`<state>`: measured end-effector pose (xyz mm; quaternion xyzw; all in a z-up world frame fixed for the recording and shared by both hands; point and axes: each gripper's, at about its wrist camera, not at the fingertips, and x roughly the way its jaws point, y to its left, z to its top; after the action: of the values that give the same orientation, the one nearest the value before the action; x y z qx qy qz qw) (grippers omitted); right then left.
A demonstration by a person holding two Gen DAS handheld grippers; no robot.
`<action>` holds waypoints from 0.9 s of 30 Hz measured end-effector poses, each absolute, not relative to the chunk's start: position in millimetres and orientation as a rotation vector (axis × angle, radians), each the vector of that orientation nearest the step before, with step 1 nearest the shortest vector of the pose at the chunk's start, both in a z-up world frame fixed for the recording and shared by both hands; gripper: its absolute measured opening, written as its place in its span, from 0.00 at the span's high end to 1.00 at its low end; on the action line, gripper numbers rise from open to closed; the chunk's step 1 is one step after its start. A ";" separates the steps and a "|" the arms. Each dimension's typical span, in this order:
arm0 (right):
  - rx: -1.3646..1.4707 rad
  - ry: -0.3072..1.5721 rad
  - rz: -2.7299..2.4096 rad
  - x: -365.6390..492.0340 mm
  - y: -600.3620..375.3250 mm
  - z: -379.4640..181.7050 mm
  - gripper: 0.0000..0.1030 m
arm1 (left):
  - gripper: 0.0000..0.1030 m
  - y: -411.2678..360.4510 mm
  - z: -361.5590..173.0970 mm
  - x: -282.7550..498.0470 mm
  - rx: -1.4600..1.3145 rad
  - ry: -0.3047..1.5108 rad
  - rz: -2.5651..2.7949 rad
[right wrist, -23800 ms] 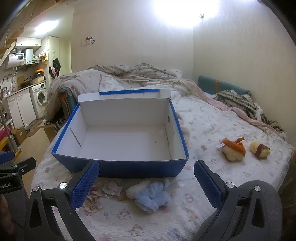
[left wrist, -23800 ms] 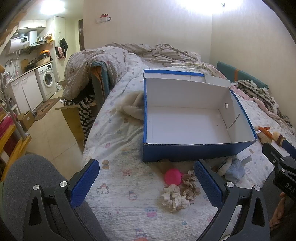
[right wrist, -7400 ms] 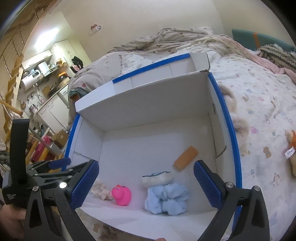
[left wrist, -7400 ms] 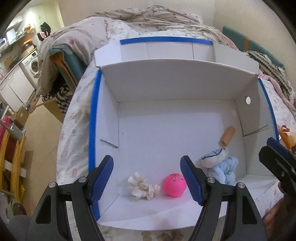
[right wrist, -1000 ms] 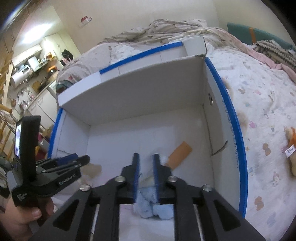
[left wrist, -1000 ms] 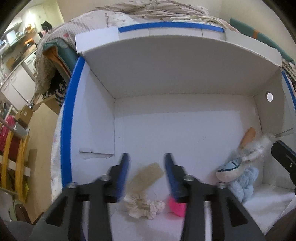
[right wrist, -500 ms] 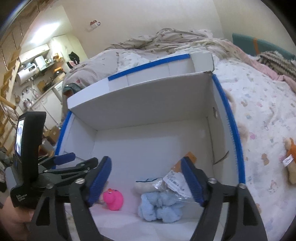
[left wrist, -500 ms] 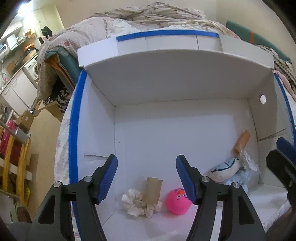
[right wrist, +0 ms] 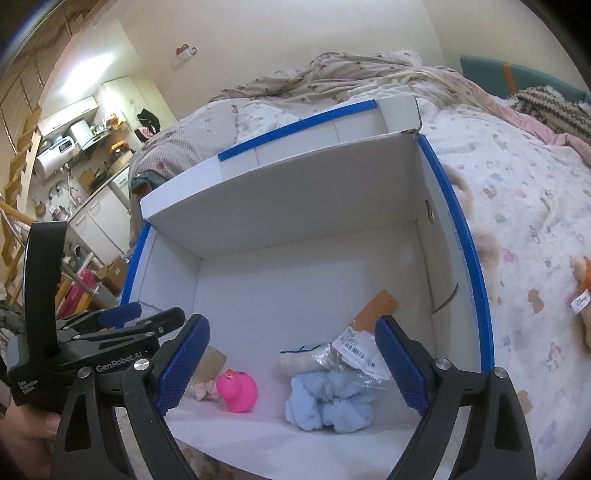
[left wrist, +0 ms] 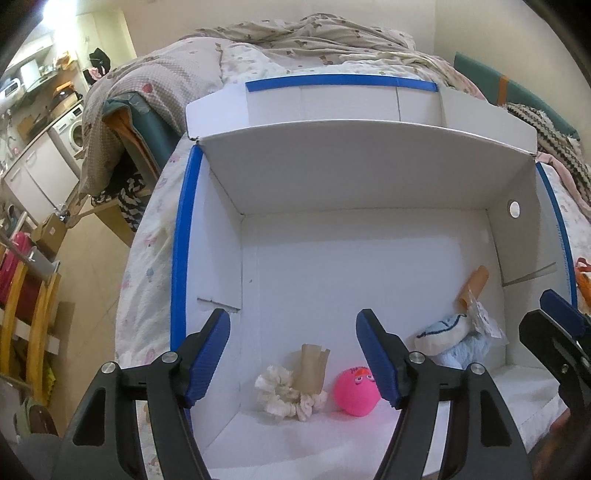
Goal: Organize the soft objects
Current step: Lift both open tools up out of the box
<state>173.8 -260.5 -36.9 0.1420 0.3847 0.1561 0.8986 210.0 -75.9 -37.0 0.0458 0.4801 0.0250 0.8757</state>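
A white box with a blue rim [left wrist: 181, 236] [right wrist: 476, 266] lies open on the bed. Along its near wall lie a cream scrunchie [left wrist: 277, 391], a tan card tag [left wrist: 312, 369] leaning on it, a pink ball [left wrist: 356, 386] [right wrist: 238, 391], a white plush [left wrist: 443, 334] and a light blue fluffy piece [right wrist: 328, 402]. A clear plastic packet [right wrist: 354, 350] rests on the blue piece, and an orange tag [right wrist: 376, 310] lies behind it. My left gripper [left wrist: 293, 328] hangs above the scrunchie, its jaws opening with nothing between them. My right gripper [right wrist: 291, 332] hovers over the blue piece, jaws opening and empty.
The bed has a patterned sheet [right wrist: 524, 192] and crumpled blankets [left wrist: 314, 33] behind the box. An orange plush toy [right wrist: 583, 291] lies on the sheet to the right. A kitchen with a washing machine [left wrist: 72, 129] is at far left. A hand [right wrist: 22, 443] holds the left gripper.
Both grippers went from nearly shut to open. The tan tag left the left jaws and now leans on the scrunchie. The clear packet dropped from the right jaws onto the blue piece.
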 end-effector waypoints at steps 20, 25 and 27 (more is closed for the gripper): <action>0.233 0.793 0.272 131.8 -266.4 -26.1 0.06 | 0.34 -49.2 -21.4 164.9 0.069 0.981 0.051; 0.266 0.802 0.266 111.3 -273.3 -25.9 0.06 | 0.34 -39.6 -22.8 141.6 0.027 0.988 0.043; 0.276 0.816 0.263 103.3 -275.4 -28.2 0.06 | 0.34 -37.1 -25.5 130.1 0.012 0.994 0.038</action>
<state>103.3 -275.3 -28.2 0.1332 0.3944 0.1270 0.9003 130.1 -37.1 -25.5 0.0057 0.4767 0.0183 0.8789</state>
